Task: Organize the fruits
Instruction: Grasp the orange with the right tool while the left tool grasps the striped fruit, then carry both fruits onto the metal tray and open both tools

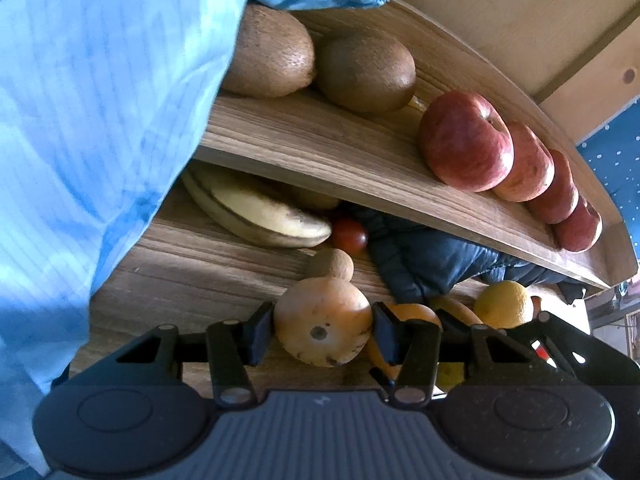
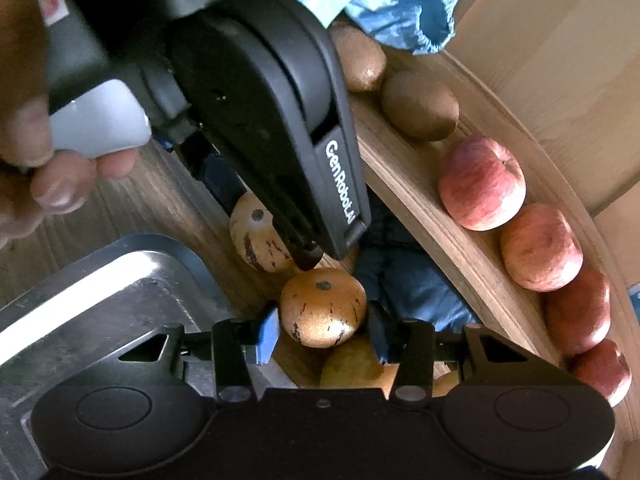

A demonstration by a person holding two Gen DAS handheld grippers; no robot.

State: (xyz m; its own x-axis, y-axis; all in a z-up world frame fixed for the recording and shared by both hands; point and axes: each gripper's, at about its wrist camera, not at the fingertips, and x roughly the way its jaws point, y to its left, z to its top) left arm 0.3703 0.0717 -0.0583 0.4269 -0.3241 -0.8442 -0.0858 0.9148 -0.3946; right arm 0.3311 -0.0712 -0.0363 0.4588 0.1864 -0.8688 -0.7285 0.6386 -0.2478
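My left gripper [image 1: 322,330] is shut on a tan, speckled pear [image 1: 324,326] whose neck points away, low over the wooden lower shelf [image 1: 192,276]. In the right wrist view that same gripper [image 2: 280,236] comes in from the top left, held by a hand [image 2: 36,152], with its pear [image 2: 254,236] just behind mine. My right gripper [image 2: 323,330] has its blue pads against both sides of a second brown-orange pear [image 2: 322,308], seen from its bottom end. A further yellowish fruit [image 2: 352,364] lies under it.
The upper wooden shelf [image 1: 320,148] holds two kiwis [image 1: 366,74] and a row of red apples [image 1: 466,142]. Below lie bananas [image 1: 260,216], a small red fruit [image 1: 349,236], a dark blue cloth [image 1: 424,256] and a lemon [image 1: 504,304]. A metal tray [image 2: 100,300] and a blue sleeve [image 1: 100,100] are close.
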